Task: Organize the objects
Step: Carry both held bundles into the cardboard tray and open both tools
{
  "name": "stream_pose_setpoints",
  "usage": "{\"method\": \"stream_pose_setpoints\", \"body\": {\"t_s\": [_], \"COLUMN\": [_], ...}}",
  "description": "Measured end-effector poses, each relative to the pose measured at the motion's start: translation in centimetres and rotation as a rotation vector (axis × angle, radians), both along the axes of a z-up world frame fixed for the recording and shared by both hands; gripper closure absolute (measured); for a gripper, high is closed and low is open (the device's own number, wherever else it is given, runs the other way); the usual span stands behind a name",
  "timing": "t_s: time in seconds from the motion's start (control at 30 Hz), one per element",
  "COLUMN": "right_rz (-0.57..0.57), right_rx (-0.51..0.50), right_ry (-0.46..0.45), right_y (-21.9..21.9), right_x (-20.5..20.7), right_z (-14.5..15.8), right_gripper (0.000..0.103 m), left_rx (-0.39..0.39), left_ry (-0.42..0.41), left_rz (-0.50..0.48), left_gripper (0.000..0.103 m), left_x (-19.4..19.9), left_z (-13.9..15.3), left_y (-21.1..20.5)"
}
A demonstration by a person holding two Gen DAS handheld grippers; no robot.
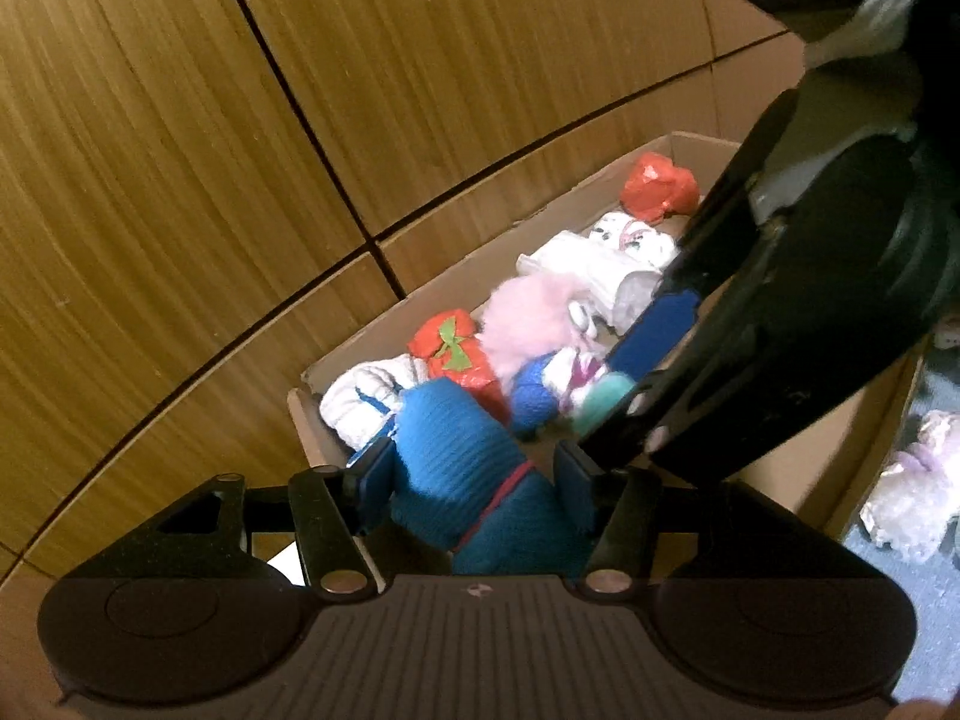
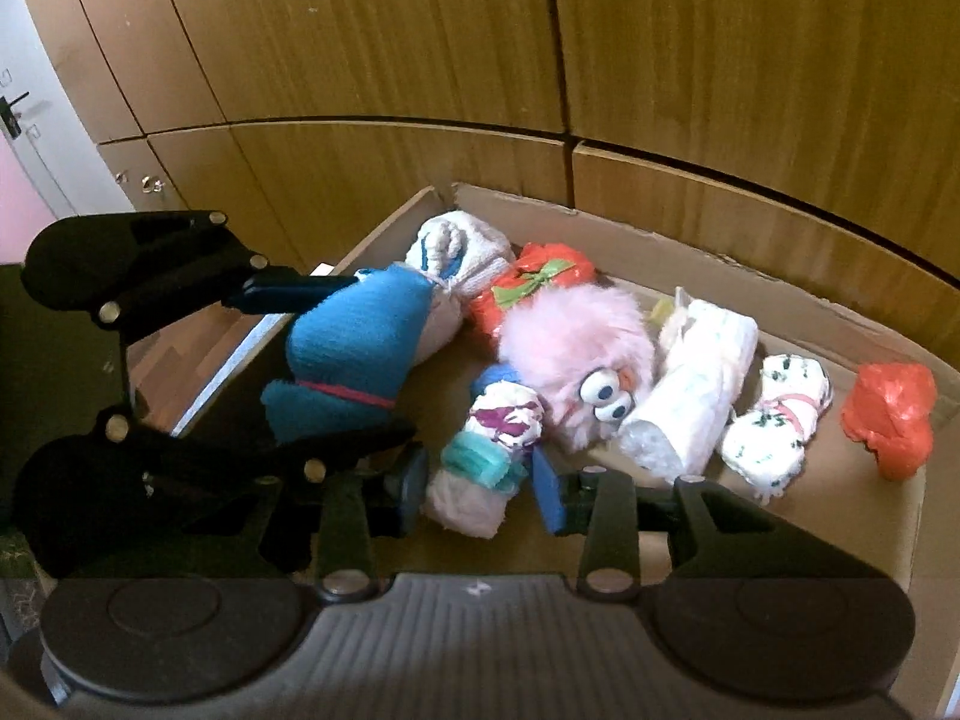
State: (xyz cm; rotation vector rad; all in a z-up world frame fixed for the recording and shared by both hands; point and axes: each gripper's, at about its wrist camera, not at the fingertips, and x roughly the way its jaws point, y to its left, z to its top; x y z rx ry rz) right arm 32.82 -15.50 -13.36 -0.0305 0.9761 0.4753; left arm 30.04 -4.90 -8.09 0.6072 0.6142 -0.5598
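the open brown cardboard box (image 2: 720, 252) already holds most rolled bundles and a pink fluffy toy (image 2: 570, 330); the left tool (image 1: 474, 474) lowers a blue knitted bundle (image 1: 474, 456), and the right tool (image 2: 480, 492) straddles a white-and-teal rolled bundle (image 2: 486, 456) there, grip unconfirmed.

Each hand-held gripper has a black ribbed housing flanked by two round black discs. Black link arms pivot on silver rivets. The left hand-held gripper (image 1: 474, 471) and right hand-held gripper (image 2: 480, 495) carry blue finger pads (image 2: 549, 495).
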Motion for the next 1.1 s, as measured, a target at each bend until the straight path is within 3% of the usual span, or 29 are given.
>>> {"method": "stream_pose_setpoints", "body": {"t_s": [0.3, 0.5, 0.7, 0.9, 1.1], "right_rz": [-0.026, -0.047, -0.064, -0.101, -0.170], "right_rx": [0.018, 0.083, 0.074, 0.042, 0.001], "right_ry": [0.001, 0.040, 0.035, -0.032, -0.097], "right_y": [-0.4, -0.6, 0.9, -0.6, -2.6], "right_x": [-0.8, -0.6, -0.1, -2.9, -9.0], "right_z": [1.2, 1.5, 1.9, 5.8, 9.3], "right_gripper": [0.063, 0.062, 0.061, 0.059, 0.051], "left_rx": [-0.056, -0.140, -0.169, -0.208, -0.255], "left_ry": [-0.011, 0.006, 0.002, 0.007, 0.042], "left_rz": [0.032, 0.085, 0.128, 0.162, 0.178], "left_gripper": [0.029, 0.022, 0.022, 0.021, 0.018], "left_x": [-0.4, -1.4, -2.6, -4.4, -7.7], "left_z": [1.5, 2.8, 4.0, 5.4, 6.6], "left_y": [1.0, 2.9, 4.4, 4.7, 3.9]}}
